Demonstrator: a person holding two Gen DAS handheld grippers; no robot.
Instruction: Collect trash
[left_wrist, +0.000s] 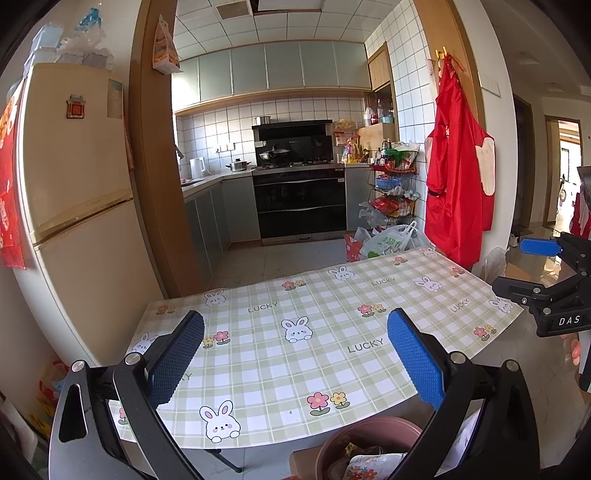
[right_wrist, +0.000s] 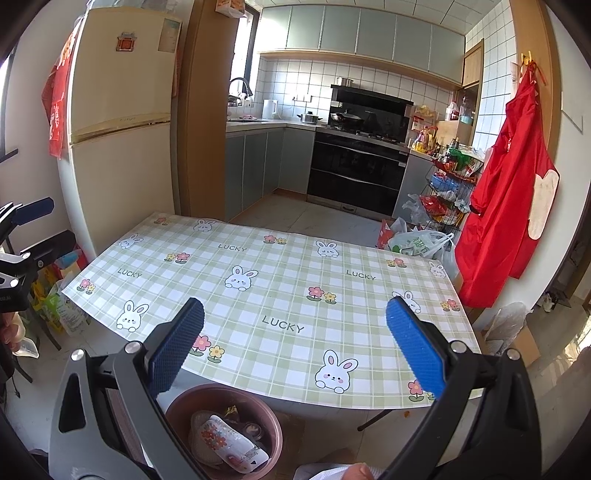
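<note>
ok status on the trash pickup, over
Left claw open, empty. Right claw open, empty. Trash in pink bin below table edge. Tabletop bare.

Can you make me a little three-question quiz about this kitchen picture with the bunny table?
1. True or false: the pink round plastic bin already holds trash, such as a flowery wrapper.
2. Which thing hangs on the wall to the right of the green checked bunny tablecloth? A) red apron B) blue towel C) black coat
3. Fill in: both the left gripper and the right gripper have their blue fingers spread ____ and hold nothing.

Key: 1 true; 2 A; 3 open.
</note>
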